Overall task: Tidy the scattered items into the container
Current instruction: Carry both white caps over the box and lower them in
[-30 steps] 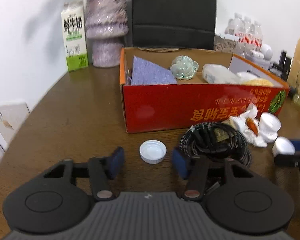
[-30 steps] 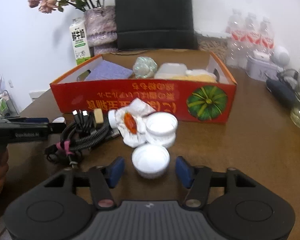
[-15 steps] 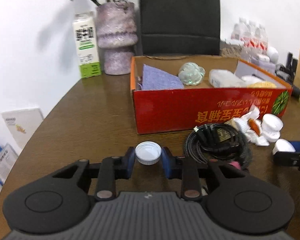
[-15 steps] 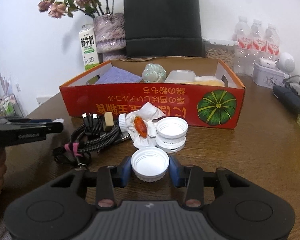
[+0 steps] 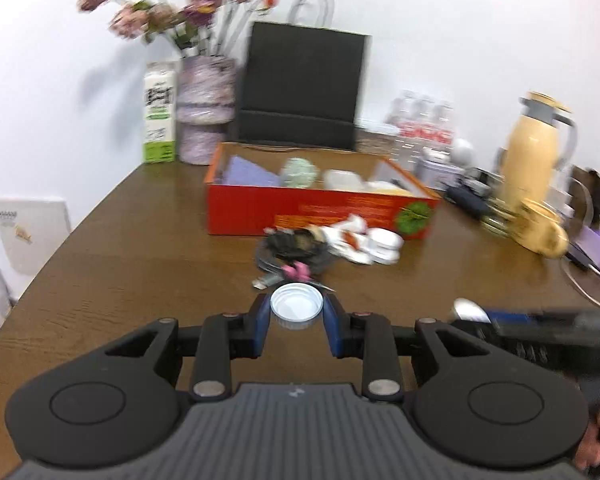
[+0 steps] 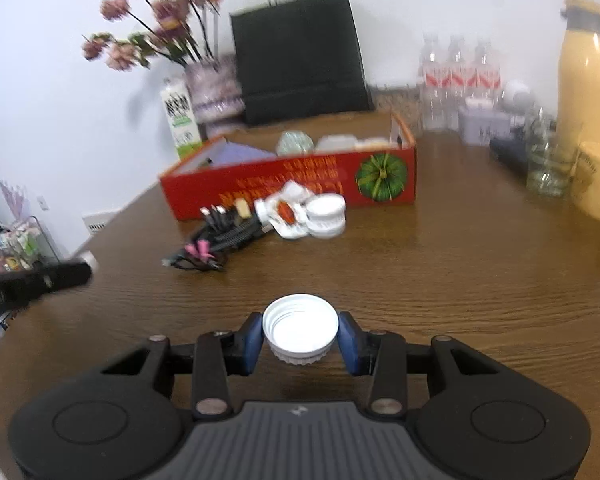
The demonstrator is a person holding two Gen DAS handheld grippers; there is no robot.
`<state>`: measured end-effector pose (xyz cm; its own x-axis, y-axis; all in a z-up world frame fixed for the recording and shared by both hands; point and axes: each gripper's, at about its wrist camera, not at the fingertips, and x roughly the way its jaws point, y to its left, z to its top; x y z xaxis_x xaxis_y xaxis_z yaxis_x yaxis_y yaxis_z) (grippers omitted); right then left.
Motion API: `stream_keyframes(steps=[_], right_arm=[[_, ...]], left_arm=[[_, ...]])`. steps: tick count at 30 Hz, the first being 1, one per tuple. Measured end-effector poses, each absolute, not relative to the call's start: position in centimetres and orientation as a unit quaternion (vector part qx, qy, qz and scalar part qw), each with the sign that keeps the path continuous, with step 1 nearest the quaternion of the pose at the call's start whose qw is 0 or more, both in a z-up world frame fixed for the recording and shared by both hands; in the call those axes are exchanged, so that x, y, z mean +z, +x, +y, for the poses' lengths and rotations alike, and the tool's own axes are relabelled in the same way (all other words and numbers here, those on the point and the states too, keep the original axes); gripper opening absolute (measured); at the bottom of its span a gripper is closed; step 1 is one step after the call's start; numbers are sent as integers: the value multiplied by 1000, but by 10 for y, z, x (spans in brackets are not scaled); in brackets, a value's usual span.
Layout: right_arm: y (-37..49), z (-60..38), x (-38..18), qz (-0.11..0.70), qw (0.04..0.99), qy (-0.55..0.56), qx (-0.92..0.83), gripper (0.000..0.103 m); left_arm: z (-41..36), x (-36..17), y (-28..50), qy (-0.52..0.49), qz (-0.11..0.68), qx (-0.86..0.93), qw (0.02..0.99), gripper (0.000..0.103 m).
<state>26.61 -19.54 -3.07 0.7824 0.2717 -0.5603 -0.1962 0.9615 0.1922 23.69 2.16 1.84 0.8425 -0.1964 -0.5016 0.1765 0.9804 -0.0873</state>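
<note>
In the left wrist view, the red box sits just above the frame's centre on the brown surface, its top open; left to right it holds a purple cloth, a pale green ball and a white case. Just below the box lie a coiled black cable, a crumpled wrapper and stacked white lids. At lower centre the left gripper has its fingers pinching a small white cap. The surface's left edge runs diagonally down the left side, with bare wood between it and the cable. In the right wrist view, the right gripper has its fingers clamped on a larger white cap at lower centre, with wide bare wood stretching right toward a yellow jug.
</note>
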Motion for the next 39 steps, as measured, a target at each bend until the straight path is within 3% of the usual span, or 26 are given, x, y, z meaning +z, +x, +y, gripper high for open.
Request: stream_keyframes(steps=[9,21,39], right_arm=[[196,-194,15,245,957,41,149,39],[143,-199,12,247,956,49,149,39],[156,-201,12,261,952,64,149,39]], left_arm=[[0,28,180,-7,254,-112,961,30],[-4,34,134,4,242,-118,963,30],[5,34,153,-10,245,-115,963,30]])
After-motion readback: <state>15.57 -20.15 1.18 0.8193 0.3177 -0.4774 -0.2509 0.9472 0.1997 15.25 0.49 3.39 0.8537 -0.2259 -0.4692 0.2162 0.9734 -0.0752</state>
